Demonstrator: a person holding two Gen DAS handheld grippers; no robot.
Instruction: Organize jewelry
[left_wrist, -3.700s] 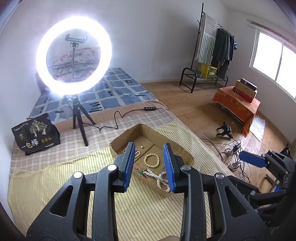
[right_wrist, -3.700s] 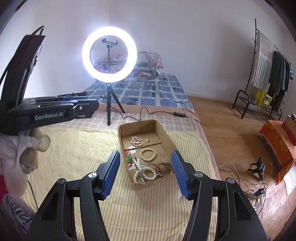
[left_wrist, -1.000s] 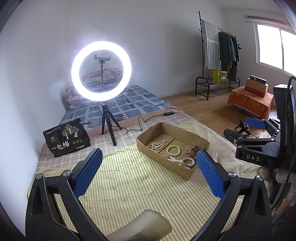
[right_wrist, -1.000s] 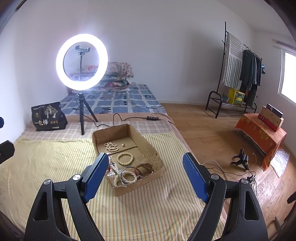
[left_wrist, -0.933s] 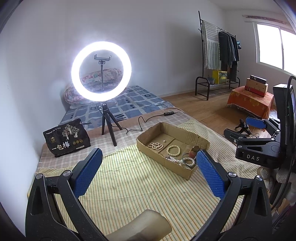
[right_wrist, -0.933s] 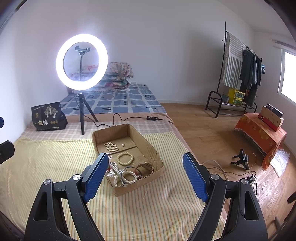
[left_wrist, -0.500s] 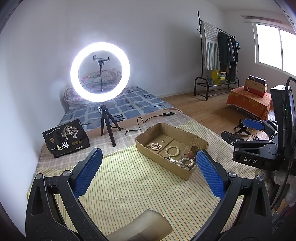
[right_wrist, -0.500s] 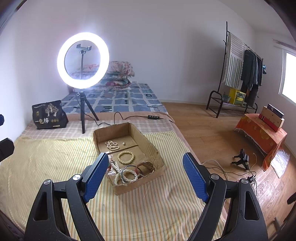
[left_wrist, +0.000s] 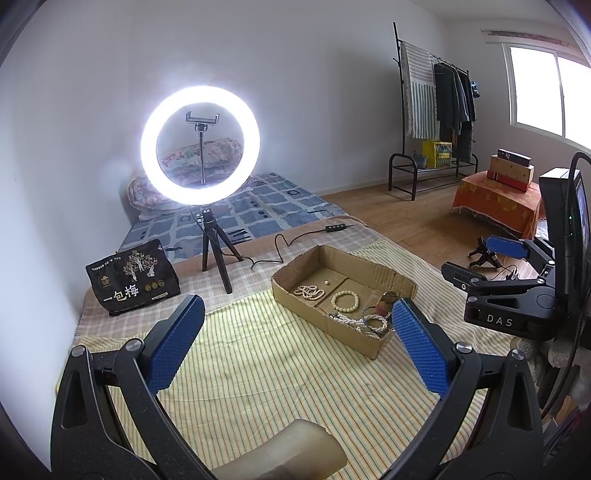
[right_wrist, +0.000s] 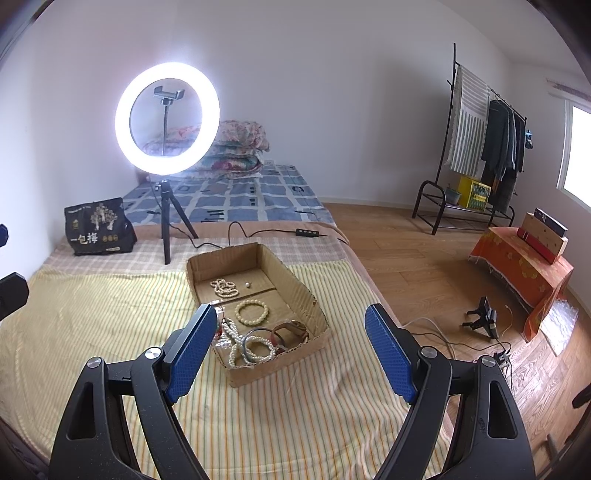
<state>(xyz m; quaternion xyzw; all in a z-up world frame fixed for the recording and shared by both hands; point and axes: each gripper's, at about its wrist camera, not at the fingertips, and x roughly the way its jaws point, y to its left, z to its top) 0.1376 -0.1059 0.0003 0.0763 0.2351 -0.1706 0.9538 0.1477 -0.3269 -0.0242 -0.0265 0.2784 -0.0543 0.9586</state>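
Observation:
A shallow cardboard box lies on the striped bedspread with jewelry in it. Its far half holds a pearl strand and a single bead. Its near half holds a cream bead bracelet, a heap of pearl strands and bangles and a brown bangle. My left gripper is open and empty, well short of the box. My right gripper is open too, hovering in front of the box's near end, touching nothing. The right gripper's body shows in the left wrist view.
A lit ring light on a tripod stands behind the box, its cable and remote trailing across the bed. A black bag sits at far left. To the right lie the wooden floor, loose cables and a clothes rack.
Since the earliest frames both grippers have pulled back from the box and their jaws have spread wide. Over the last second almost nothing has moved.

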